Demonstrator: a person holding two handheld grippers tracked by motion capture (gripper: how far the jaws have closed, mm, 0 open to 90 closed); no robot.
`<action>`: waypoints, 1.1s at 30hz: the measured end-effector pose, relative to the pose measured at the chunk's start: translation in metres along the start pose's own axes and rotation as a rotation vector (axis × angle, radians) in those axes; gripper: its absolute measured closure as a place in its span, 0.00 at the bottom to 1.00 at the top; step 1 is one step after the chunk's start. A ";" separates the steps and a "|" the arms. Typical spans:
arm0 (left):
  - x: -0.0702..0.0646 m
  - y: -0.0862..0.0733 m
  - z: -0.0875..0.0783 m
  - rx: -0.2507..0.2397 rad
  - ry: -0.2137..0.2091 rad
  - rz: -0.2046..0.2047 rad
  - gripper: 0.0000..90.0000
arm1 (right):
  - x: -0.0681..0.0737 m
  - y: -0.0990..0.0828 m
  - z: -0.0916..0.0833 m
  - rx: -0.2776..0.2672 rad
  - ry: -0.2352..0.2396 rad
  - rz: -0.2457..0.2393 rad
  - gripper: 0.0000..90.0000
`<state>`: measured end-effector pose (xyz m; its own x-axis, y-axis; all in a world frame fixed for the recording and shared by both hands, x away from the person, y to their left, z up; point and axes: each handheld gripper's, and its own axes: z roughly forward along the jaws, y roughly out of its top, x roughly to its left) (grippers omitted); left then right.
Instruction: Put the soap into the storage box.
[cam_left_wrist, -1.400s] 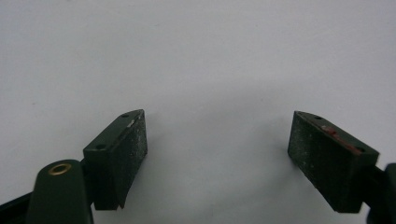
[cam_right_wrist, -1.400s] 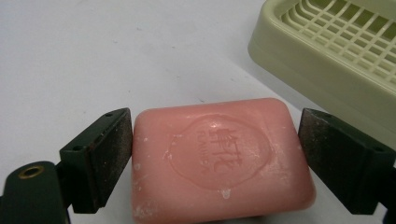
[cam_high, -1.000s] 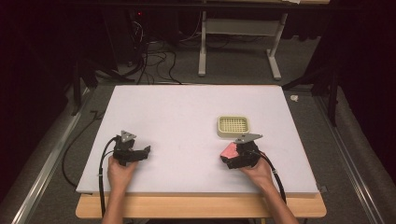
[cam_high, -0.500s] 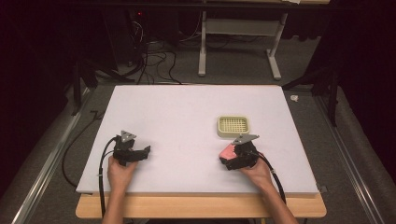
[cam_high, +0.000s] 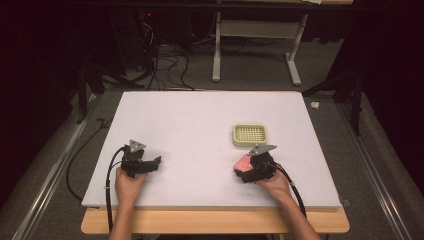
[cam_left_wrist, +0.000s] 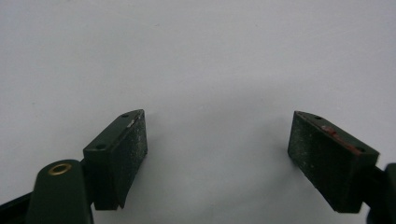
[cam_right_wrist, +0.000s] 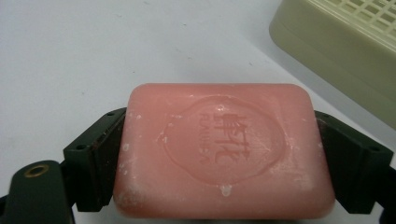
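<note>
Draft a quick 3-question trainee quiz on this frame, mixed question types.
1. True or false: the right claw has the pink soap bar between its jaws.
2. Which claw is empty? A) left B) right
3. What does the cream soap dish rest on?

Key: 1 true, jaws touch both of its ends. 2 A, the left claw stands open over bare surface. 3 the white table, just beyond the right claw.

A pink soap (cam_right_wrist: 224, 149) sits between the two black jaws of the right gripper (cam_right_wrist: 219, 161), its short ends against the pads (cam_right_wrist: 100, 158), stamped face up. The jaws have just been closing on it and seem to press it, though the contact is hard to judge. Beyond the right jaw stands a cream dish (cam_right_wrist: 336, 51) on the white table (cam_right_wrist: 84, 46).
</note>
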<state>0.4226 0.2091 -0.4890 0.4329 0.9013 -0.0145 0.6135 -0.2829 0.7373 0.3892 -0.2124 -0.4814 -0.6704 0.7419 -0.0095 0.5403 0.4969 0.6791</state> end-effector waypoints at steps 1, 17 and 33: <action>0.000 0.000 0.000 0.000 0.000 0.000 0.23 | 0.000 0.000 0.000 0.002 -0.002 -0.001 0.15; 0.000 0.000 0.000 0.000 0.000 0.000 0.23 | 0.003 0.001 -0.001 0.002 0.005 -0.006 0.15; 0.000 0.000 0.000 -0.001 0.000 -0.001 0.23 | -0.004 0.001 -0.013 -0.043 0.013 0.044 0.15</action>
<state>0.4227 0.2092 -0.4891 0.4329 0.9013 -0.0152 0.6128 -0.2819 0.7382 0.3861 -0.2207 -0.4711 -0.6531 0.7566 0.0309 0.5477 0.4438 0.7093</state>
